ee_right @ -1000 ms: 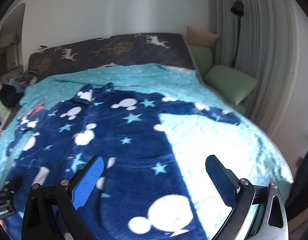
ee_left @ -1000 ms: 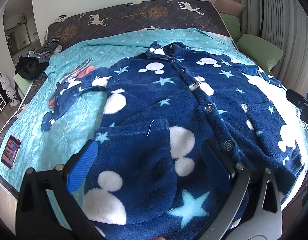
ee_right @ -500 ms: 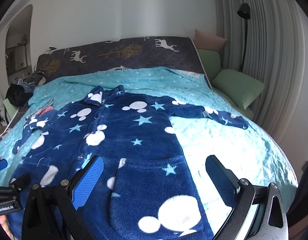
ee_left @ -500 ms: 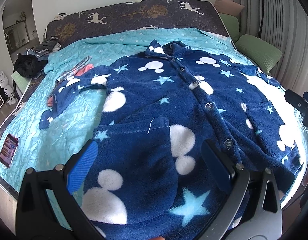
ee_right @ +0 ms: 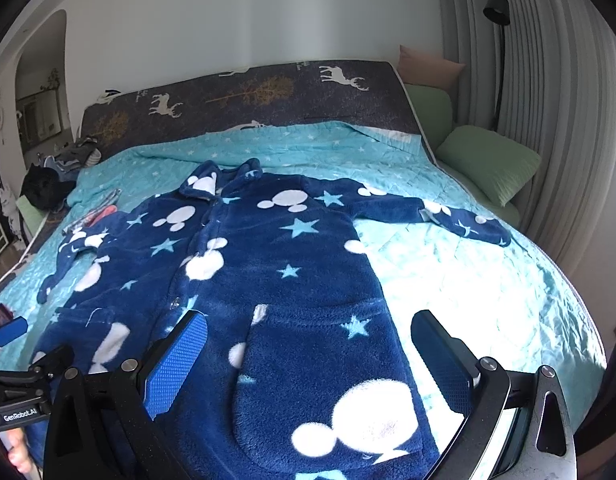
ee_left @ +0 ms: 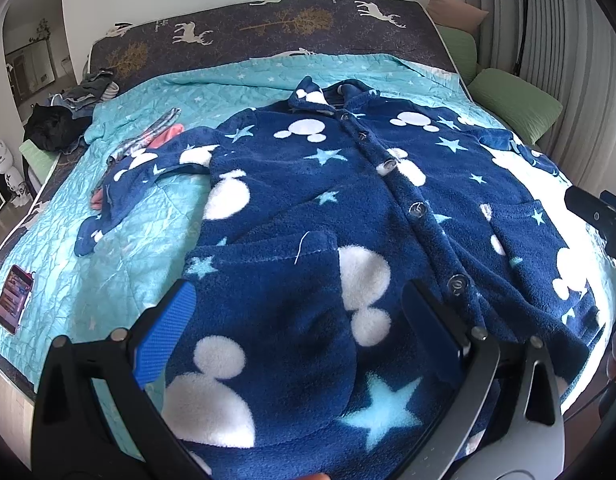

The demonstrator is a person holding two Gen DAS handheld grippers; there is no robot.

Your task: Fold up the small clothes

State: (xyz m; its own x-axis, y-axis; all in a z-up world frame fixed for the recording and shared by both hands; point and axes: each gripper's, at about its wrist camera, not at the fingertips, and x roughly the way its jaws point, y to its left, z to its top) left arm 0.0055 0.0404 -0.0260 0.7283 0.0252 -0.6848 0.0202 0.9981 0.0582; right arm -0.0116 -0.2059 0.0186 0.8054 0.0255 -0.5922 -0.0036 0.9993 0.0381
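A navy fleece child's robe point(ee_left: 328, 216) with white mouse heads and pale stars lies spread flat, front up and buttoned, on a turquoise quilt point(ee_left: 120, 264). It also shows in the right wrist view point(ee_right: 276, 264), both sleeves stretched out. My left gripper point(ee_left: 296, 320) is open and empty, hovering above the robe's lower left pocket. My right gripper point(ee_right: 308, 348) is open and empty, above the lower right pocket. The left gripper point(ee_right: 12, 332) shows at the right wrist view's left edge.
A phone point(ee_left: 13, 304) lies at the quilt's left edge. Striped and pink small clothes point(ee_left: 156, 132) lie under the robe's left sleeve. A dark clothes pile point(ee_left: 64, 120) sits at the far left. Green pillows point(ee_right: 488, 160) lie at the right by the curtain.
Both grippers have pulled back and risen slightly, so more of the robe and bed shows. The robe has not moved. Both grippers stayed open.
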